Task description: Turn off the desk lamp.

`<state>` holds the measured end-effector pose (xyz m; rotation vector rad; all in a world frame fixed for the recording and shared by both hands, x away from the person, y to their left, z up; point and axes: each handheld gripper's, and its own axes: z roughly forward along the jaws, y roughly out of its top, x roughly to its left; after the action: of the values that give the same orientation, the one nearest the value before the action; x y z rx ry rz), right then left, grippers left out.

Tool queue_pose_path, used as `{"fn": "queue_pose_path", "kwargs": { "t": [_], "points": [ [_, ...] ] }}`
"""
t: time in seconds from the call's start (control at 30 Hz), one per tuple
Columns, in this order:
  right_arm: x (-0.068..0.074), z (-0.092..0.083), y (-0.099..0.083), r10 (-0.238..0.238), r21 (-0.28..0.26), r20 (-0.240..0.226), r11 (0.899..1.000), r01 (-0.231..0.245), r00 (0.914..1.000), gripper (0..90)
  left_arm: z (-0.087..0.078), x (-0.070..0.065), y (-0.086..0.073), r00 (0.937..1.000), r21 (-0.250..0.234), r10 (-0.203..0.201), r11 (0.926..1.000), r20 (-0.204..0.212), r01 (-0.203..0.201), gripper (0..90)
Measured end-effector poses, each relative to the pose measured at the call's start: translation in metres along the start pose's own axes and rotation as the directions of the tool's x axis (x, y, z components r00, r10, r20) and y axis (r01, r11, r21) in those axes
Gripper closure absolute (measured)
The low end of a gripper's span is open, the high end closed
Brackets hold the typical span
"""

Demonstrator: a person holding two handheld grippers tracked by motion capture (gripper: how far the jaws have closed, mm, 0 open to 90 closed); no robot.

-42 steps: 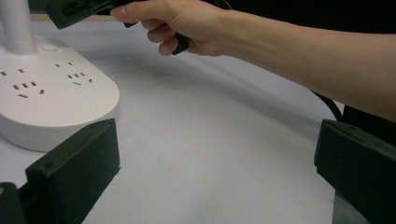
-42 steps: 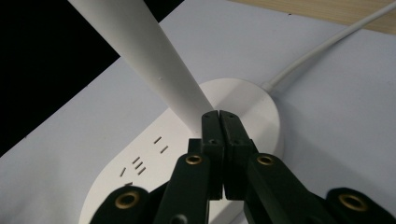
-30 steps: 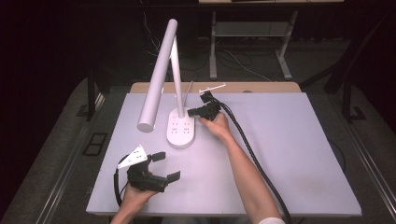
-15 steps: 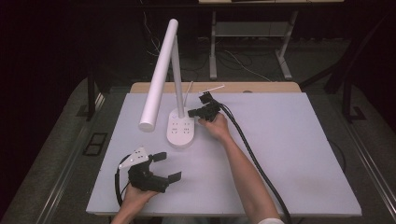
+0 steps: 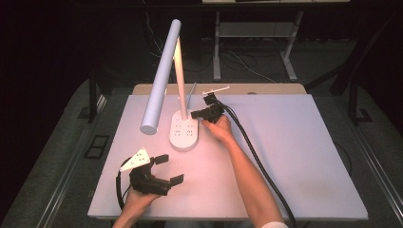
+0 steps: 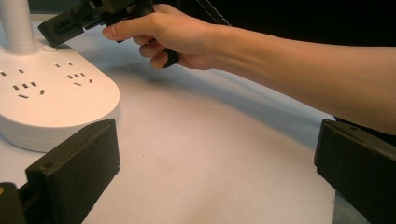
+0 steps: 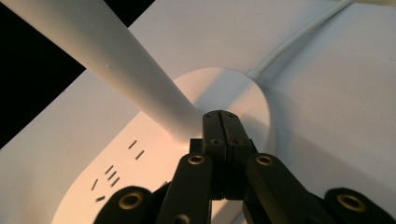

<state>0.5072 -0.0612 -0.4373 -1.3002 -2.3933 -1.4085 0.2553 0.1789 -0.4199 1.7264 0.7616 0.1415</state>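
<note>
Right arm is reaching to 12 o'clock, right gripper (image 5: 199, 114) pressed closed, empty, tip meeting the lamp (image 5: 183, 133) base beside its post. Left gripper (image 5: 164, 167) is sitting wide apart near the table (image 5: 304, 156) edge at 7 o'clock; bare tabletop is lying at 3 o'clock.

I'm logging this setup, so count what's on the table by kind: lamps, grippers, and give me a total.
Desk lamp with socket base: 1
Hand-held grippers: 2, the left gripper and the right gripper
Total: 3
</note>
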Motion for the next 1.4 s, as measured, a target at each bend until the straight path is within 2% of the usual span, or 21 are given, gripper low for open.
{"fn": "queue_pose_path", "kwargs": {
  "t": [0.07, 0.1, 0.2, 0.43, 0.53, 0.6, 0.77, 0.83, 0.9, 1.17, 1.27, 1.4],
  "points": [
    [0.002, 0.000, 0.001, -0.010, 0.003, 0.029, 1.000, 0.010, 0.9995, 90.0, 0.000, -0.001, 0.000, 1.0000, -0.001, 0.000, 1.0000, 0.000, 0.000, 0.0],
    [0.002, 0.000, 0.001, -0.024, 0.002, 0.058, 1.000, 0.024, 0.9980, 90.0, 0.000, -0.001, 0.000, 1.0000, 0.000, 0.001, 1.0000, -0.001, -0.001, 0.0],
    [-0.001, 0.000, 0.000, -0.011, -0.002, 0.036, 1.000, 0.011, 0.9993, 90.0, 0.000, 0.000, 0.000, 1.0000, 0.000, 0.001, 1.0000, -0.001, -0.001, 0.0],
    [-0.002, -0.001, 0.000, -0.012, 0.000, 0.028, 1.000, 0.012, 0.9996, 90.0, -0.001, 0.002, 0.000, 1.0000, 0.000, -0.002, 1.0000, -0.004, 0.002, 0.0],
    [0.000, -0.001, 0.000, 0.012, -0.023, -0.014, 1.000, -0.013, 0.9998, 90.0, -0.001, 0.002, 0.000, 1.0000, -0.002, -0.003, 1.0000, -0.004, 0.003, 0.0],
    [0.005, 0.002, 0.001, -0.021, -0.003, 0.012, 1.000, 0.021, 0.9997, 90.0, -0.001, 0.001, 0.000, 1.0000, -0.001, -0.002, 1.0000, -0.002, 0.002, 0.0],
    [0.008, 0.003, 0.001, -0.028, 0.008, 0.026, 1.000, 0.027, 0.9993, 90.0, -0.001, 0.000, 0.000, 1.0000, -0.002, -0.003, 1.0000, -0.003, 0.003, 0.0],
    [0.010, 0.003, 0.001, -0.047, 0.017, 0.041, 0.999, 0.047, 0.9980, 90.0, -0.001, 0.000, 0.000, 1.0000, -0.002, -0.002, 1.0000, -0.003, 0.002, 0.0],
    [0.010, 0.004, 0.000, -0.034, 0.012, 0.038, 0.999, 0.034, 0.9987, 90.0, -0.001, 0.000, 0.000, 1.0000, -0.001, 0.000, 1.0000, -0.001, 0.000, 0.0],
    [0.015, 0.002, 0.002, -0.074, 0.030, 0.057, 0.997, 0.072, 0.9957, 90.0, -0.001, 0.001, 0.000, 1.0000, -0.002, -0.008, 1.0000, -0.004, 0.008, 0.0],
    [0.014, 0.002, 0.002, -0.059, 0.025, 0.049, 0.998, 0.058, 0.9971, 90.0, -0.001, 0.001, 0.000, 1.0000, -0.002, -0.005, 1.0000, -0.005, 0.005, 0.0],
    [0.014, 0.002, 0.002, -0.066, 0.024, 0.051, 0.998, 0.065, 0.9965, 90.0, 0.000, 0.000, 0.000, 1.0000, -0.002, -0.003, 1.0000, -0.003, 0.003, 0.0]
  ]
}}
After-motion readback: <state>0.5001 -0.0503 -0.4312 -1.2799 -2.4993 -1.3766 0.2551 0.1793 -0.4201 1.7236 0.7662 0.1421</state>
